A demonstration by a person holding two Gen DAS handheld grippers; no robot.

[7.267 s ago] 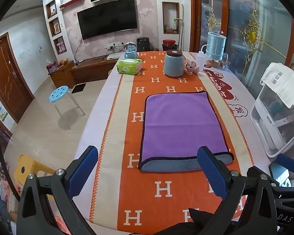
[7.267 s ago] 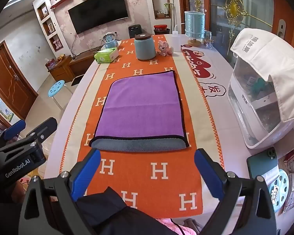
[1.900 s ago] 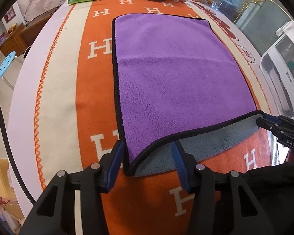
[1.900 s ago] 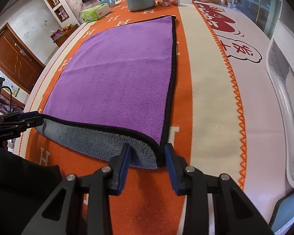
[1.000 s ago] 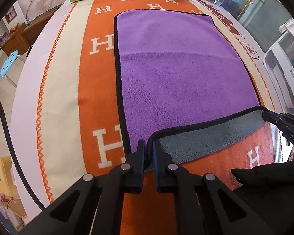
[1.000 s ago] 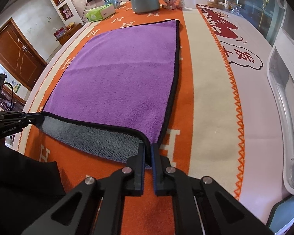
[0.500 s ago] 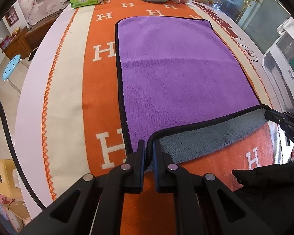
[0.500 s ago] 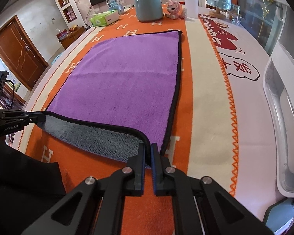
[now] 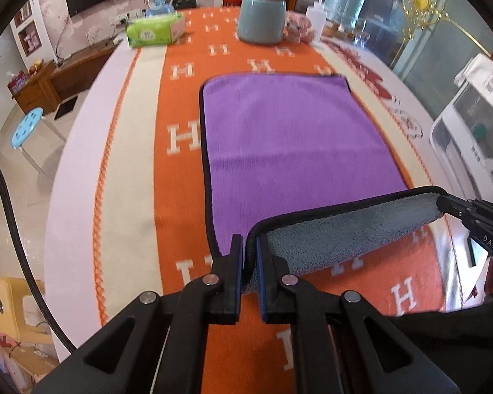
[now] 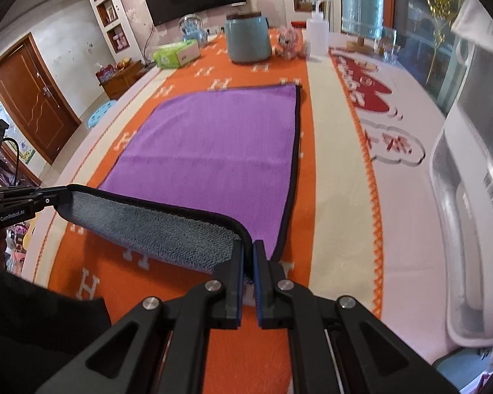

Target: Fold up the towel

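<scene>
Table (image 9: 82,151) with an orange cloth (image 9: 180,105) stretches out ahead of both grippers. On the cloth, right in front of them, lies the purple towel (image 9: 289,138), flat except for its near edge, which is lifted so the grey underside shows.

The towel looks soft, floppy and light. It sags between the two held corners, so it will bend easily and should not slip much, because it is fluffy. The corners look like the best places to hold it.

The left gripper (image 9: 251,249) is pinched tight on the near left corner. The right gripper (image 10: 248,256) is pinched tight on the near right corner. Far ahead stand a blue pot (image 10: 246,41) and a green tissue box (image 9: 154,31), well apart from the towel.
</scene>
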